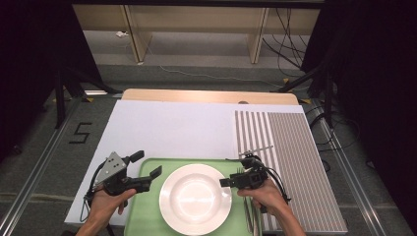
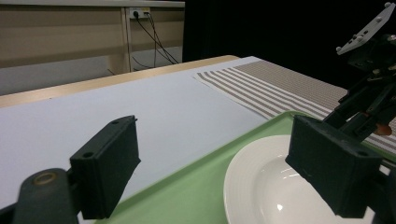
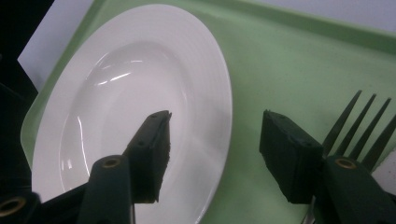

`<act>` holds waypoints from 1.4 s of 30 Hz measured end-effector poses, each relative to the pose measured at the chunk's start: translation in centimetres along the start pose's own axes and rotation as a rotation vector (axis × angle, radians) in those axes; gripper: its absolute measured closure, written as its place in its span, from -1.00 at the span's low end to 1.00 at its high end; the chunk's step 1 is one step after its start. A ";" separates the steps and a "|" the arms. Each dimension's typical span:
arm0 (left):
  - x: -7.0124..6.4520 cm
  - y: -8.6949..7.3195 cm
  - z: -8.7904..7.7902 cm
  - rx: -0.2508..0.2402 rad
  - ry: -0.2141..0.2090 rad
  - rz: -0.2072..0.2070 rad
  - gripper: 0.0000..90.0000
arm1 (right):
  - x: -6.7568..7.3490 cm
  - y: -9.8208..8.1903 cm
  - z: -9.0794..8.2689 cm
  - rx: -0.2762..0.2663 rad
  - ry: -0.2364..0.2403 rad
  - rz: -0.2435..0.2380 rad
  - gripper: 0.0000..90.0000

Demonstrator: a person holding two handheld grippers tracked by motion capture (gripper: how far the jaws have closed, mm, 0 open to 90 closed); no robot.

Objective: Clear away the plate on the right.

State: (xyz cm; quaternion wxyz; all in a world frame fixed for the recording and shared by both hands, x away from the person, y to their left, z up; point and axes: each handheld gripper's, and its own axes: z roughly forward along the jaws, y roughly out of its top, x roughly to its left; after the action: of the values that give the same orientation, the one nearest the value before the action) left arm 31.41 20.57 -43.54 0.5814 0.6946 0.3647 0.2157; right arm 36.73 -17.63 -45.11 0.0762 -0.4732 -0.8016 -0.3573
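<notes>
From above, a round white plate (image 1: 195,198) sits low and centre in the frame on a pale green tray (image 1: 147,216), with smooth, glossy glaze. Your left gripper (image 1: 147,164) hovers at the tray's upper left corner, jaws spread apart and empty. Your right gripper (image 1: 231,181) sits at the plate's right rim, jaws parted around nothing. A metal fork (image 1: 248,211) lies on the tray just right of the plate, mostly hidden by your right hand (image 1: 263,194). A striped grey placemat (image 1: 290,152) lies to the right, on a white sheet (image 1: 167,128) covering the table.

From the left gripper view, two blocky black jaws stand wide apart; the plate (image 2: 261,186), ridged at its rim, shows at lower right, partly hidden by the right-hand jaw. Your other gripper (image 2: 369,98) is cut off at the right edge.

From the right gripper view, the jaws hang released over the plate's (image 3: 140,93) right rim, gripping nothing. The fork's (image 3: 359,126) four tines poke out behind the right-hand jaw at the frame's right; its handle is hidden.
</notes>
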 end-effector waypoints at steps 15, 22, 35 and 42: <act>0.0 0.0 0.0 0.002 -0.003 -0.001 -0.65 | 0.7 -0.1 -1.3 -0.027 -0.063 -0.068 -0.19; 0.0 0.0 0.0 0.002 -0.003 -0.002 -0.65 | 1.0 -0.2 -2.0 -0.099 -0.065 -0.123 -0.21; 0.0 0.0 0.0 0.004 -0.004 -0.001 -0.65 | 1.6 -0.4 -3.2 -0.213 -0.095 -0.194 -0.32; 0.0 0.0 0.0 0.001 -0.003 -0.003 -0.65 | 2.2 -1.1 -4.6 -0.306 -0.104 -0.222 -0.32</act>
State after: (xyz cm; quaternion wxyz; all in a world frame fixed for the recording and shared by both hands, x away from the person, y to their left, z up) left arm 31.42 20.61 -43.54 0.5819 0.6947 0.3649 0.2136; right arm 33.71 -19.37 -41.30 -0.0781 -0.4058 -0.7881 -0.4561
